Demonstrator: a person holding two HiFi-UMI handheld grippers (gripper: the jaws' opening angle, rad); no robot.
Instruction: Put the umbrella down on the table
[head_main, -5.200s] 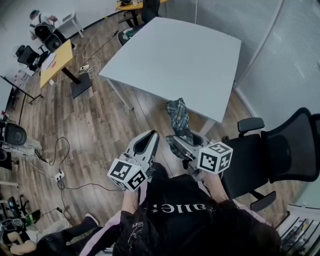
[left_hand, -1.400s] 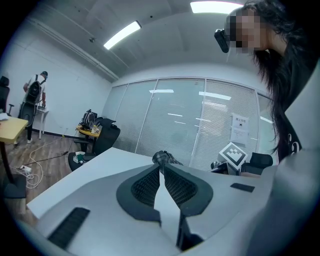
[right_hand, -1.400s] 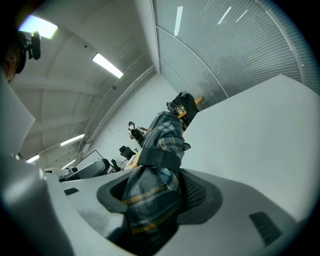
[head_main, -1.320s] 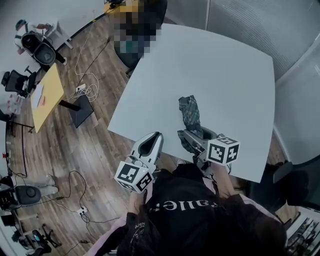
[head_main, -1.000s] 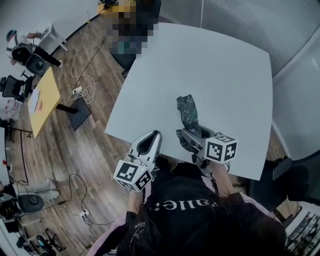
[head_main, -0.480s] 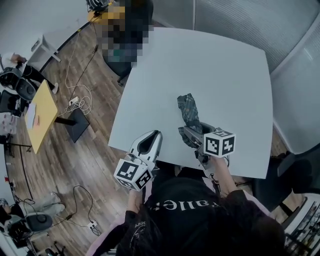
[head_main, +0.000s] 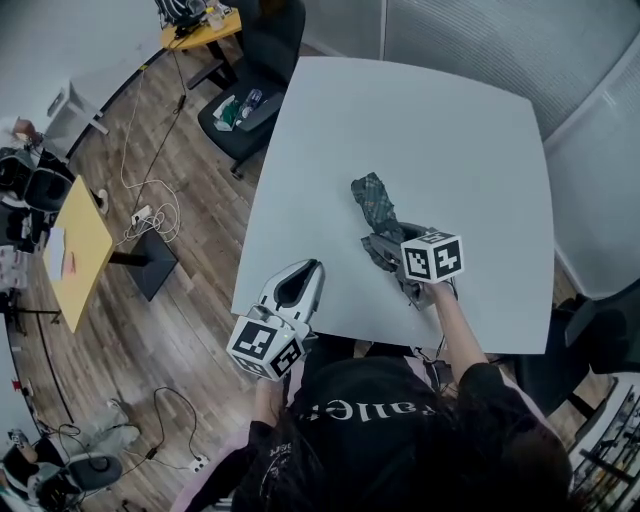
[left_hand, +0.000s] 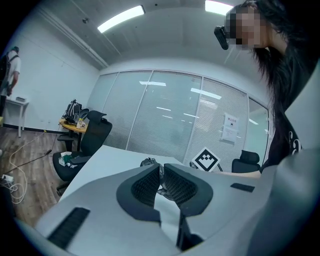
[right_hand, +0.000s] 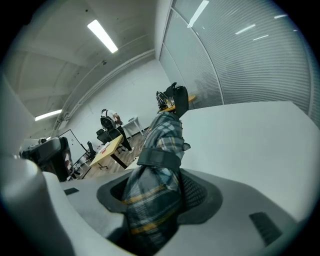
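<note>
Wooden plank floor (head_main: 190, 270) on left side of head view. Black office chair (head_main: 262, 60) at top, small green and white items (head_main: 232, 108) on seat. Yellow desk (head_main: 72, 245) at far left on black base (head_main: 150, 265). Second yellow desk (head_main: 205, 30) at top edge, cluttered. White cables (head_main: 135, 190) loose on floor between desks. Glass partition with blinds (head_main: 470, 40) behind. Another black chair (head_main: 600, 340) at right edge. Ceiling strip lights (left_hand: 120, 19) on. Paper notice (left_hand: 231, 127) on glass wall, print too small to read.

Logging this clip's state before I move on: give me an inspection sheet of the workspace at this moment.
surface: grey table.
job's things: plaid umbrella, folded, over the table; contact unclear.
clutter: nothing seen.
grippers: right gripper shut on the umbrella; left gripper shut, empty, at the table's near edge.
cables: loose cables on the floor, left.
surroundings: office chair, yellow desk, glass wall.
</note>
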